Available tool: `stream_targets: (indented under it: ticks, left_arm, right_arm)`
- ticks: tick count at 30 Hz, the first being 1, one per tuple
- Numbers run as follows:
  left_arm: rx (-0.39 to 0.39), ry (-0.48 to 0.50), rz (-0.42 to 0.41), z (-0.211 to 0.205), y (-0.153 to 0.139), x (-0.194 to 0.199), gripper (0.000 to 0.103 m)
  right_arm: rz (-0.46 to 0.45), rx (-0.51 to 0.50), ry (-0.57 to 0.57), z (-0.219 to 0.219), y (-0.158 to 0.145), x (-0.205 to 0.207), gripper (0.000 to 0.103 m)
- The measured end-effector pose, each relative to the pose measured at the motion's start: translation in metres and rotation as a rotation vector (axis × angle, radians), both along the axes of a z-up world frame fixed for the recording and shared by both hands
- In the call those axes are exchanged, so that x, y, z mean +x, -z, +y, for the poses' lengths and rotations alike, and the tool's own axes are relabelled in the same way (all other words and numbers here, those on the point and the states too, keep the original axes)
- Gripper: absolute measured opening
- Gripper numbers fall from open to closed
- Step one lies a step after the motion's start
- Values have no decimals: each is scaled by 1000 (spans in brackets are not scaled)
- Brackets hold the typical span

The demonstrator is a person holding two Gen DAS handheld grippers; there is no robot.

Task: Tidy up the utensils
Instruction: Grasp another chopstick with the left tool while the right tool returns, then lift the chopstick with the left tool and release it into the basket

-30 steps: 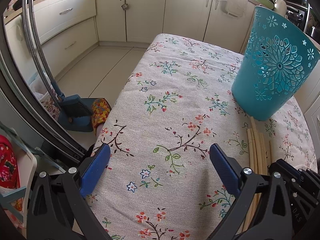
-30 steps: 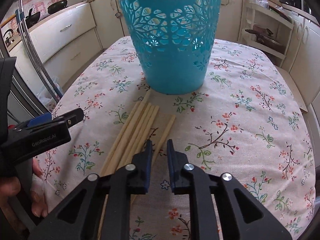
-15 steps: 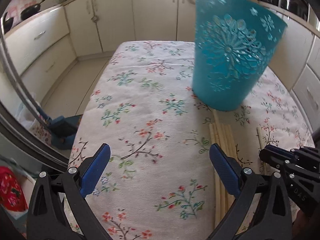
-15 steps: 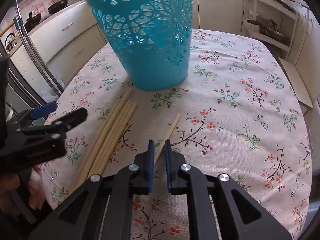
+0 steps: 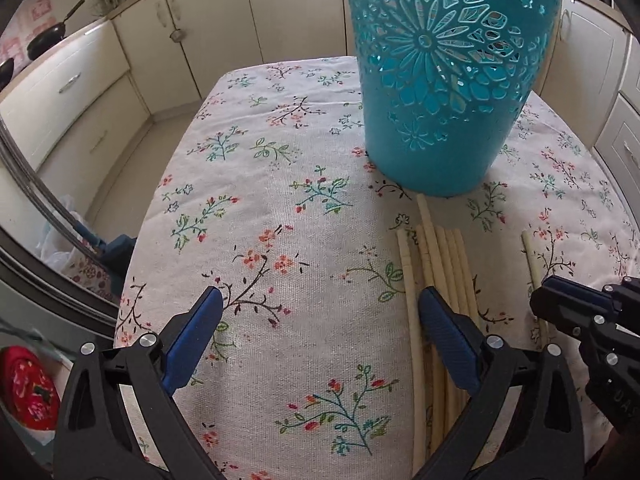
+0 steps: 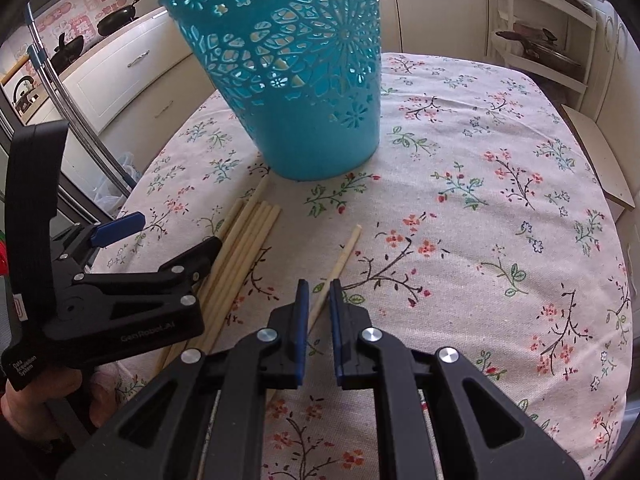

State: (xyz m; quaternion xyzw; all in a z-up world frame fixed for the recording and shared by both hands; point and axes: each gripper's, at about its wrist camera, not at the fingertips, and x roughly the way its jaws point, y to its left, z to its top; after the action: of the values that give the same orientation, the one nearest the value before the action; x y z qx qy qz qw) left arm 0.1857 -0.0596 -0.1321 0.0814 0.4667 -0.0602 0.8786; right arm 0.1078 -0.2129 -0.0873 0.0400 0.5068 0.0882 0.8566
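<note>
one chopstick [image 6: 340,262] lies clenched between the right hand-held gripper [image 6: 318,286] pads.

Turquoise plastic basket [image 6: 296,92] w/ flower cutouts stands upright on the cloth. Bundle of pale wooden chopsticks [image 6: 244,248] lies flat just in front of its base, side by side. One single chopstick [image 6: 340,260] lies apart, right of bundle.
</note>
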Motion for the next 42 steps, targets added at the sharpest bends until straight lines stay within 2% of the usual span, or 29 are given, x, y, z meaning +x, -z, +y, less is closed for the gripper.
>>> stream_targets:
  ticks: [3, 5, 7, 9, 10, 12, 19, 22, 25, 30, 34, 37, 42]
  left_arm:
    - [-20, 24, 5, -3, -1, 3, 81]
    - [-50, 42, 14, -5, -2, 6, 65]
    - [-81, 59, 21, -7, -3, 10, 54]
    - [-87, 73, 21, -11, -3, 11, 34]
    - [-94, 81, 25, -12, -4, 12, 28]
    - [-131, 104, 42, -12, -4, 13, 6]
    - [-209, 110, 93, 5, -8, 10, 5]
    - [-269, 111, 64, 19, -31, 2, 5]
    - [-339, 136, 10, 30, -68, -2, 5]
    - [-464, 178, -139, 33, -149, -5, 5]
    - [-551, 200, -305, 19, -206, 11, 5]
    - [-577, 187, -435, 6, -235, 28, 5]
    - [-568, 127, -610, -11, -261, 48, 5]
  right_arm:
    - [0, 4, 1, -2, 0, 1, 11]
    - [-2, 6, 3, -1, 1, 1, 11]
    - [-6, 6, 6, -1, 1, 2, 11]
    - [-15, 4, 8, -1, 2, 2, 11]
    - [-18, 2, 9, -1, 2, 2, 11]
    - [-26, -3, 9, -1, 3, 3, 11]
    - [-43, -21, 8, 4, 3, 2, 11]
    - [-42, -19, 10, 3, 3, 2, 11]
    - [-40, -12, 14, 2, 3, 1, 11]
    - [-39, -10, 17, 1, 2, 1, 11]
    - [-39, -8, 18, 0, 2, 1, 11]
    - [-40, -2, 21, -1, 2, 0, 11]
    - [-42, 6, 22, -2, 3, 0, 11]
